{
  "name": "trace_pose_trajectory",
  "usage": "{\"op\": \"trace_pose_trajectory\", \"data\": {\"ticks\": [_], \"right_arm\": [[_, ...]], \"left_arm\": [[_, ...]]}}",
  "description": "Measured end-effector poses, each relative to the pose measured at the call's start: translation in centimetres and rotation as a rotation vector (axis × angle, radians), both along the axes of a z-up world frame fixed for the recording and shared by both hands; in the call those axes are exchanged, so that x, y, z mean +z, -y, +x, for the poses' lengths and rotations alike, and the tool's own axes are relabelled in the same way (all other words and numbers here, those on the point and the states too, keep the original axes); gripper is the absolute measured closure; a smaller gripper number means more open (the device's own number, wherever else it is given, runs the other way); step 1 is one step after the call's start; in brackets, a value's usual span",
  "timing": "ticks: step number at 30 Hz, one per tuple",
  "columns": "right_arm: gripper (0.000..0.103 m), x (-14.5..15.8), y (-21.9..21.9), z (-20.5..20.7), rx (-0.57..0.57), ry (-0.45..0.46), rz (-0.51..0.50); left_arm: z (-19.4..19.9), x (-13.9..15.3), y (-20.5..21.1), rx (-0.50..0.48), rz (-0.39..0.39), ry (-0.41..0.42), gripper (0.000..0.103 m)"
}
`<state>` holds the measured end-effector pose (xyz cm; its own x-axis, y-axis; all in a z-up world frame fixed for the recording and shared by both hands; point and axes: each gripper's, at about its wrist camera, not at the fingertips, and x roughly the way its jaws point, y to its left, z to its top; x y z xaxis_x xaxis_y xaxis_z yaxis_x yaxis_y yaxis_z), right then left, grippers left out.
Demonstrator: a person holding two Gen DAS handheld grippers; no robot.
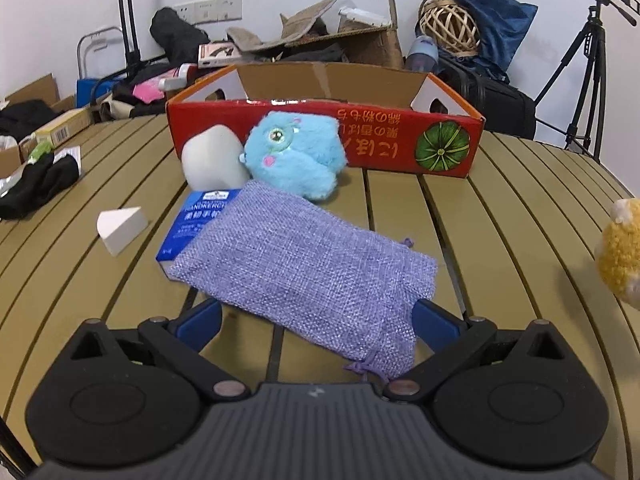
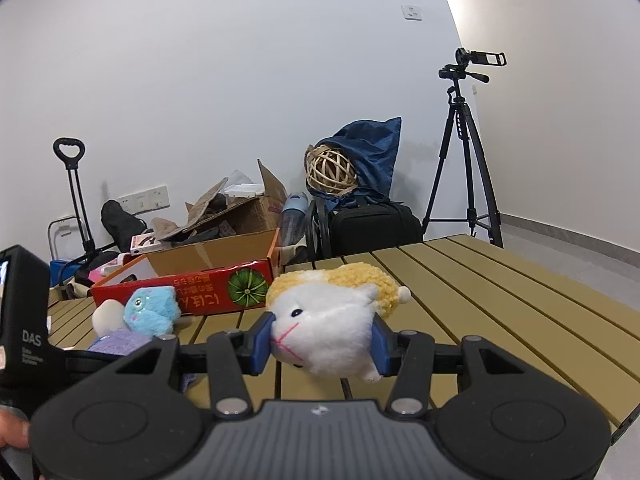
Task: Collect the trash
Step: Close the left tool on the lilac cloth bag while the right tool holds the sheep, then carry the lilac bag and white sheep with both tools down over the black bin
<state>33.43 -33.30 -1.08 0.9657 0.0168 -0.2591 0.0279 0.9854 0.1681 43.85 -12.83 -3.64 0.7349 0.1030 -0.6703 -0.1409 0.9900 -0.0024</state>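
Here, clamped between the blue pads of the right gripper: one white and yellow plush hamster, held above the slatted table, nose toward the camera and slightly left, body running back away from it. Only a yellow sliver of the same toy in the left wrist view, at the right edge. Seen properly only from the left wrist: one purple pouch, long axis slanting from far left to near right, drawstring end nearest, lying between the spread fingers of the left gripper, pads well apart and not pressing it. Under its far corner, one blue tissue pack. Beyond, one blue plush toy against one pale rounded lump, both touching one red box. Left of the pack, one white wedge.
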Motion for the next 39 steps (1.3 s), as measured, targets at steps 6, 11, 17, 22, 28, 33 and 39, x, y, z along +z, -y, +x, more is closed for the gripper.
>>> {"op": "trace_pose_trajectory", "data": {"ticks": [6,11,17,22,28,33,39], "right_arm": [[0.055,-0.3,0.0,0.3,-0.006,0.007,0.007],[0.055,-0.4,-0.1,0.4,-0.003,0.011,0.009],[0.055,-0.4,-0.1,0.3,0.001,0.021,0.014],[0.055,-0.6,0.0,0.1,0.007,0.021,0.017],[0.055,-0.5,-0.1,0.3,0.022,0.014,0.016],[0.055,-0.5,-0.1,0.4,0.033,0.019,0.011],[0.055,-0.4,0.0,0.3,0.044,0.025,0.011]], "left_arm": [[0.7,0.0,0.1,0.019,-0.044,-0.011,0.0],[1.3,-0.4,0.4,0.046,-0.057,-0.025,0.0],[1.3,0.1,1.3,0.067,-0.026,0.015,0.0],[1.3,0.4,1.4,0.099,0.002,0.04,0.016],[1.0,0.2,0.9,0.082,-0.052,0.039,0.057],[0.1,0.4,0.7,0.057,-0.07,0.071,0.078],[-1.1,1.2,0.1,0.041,-0.077,0.101,0.085]]}}
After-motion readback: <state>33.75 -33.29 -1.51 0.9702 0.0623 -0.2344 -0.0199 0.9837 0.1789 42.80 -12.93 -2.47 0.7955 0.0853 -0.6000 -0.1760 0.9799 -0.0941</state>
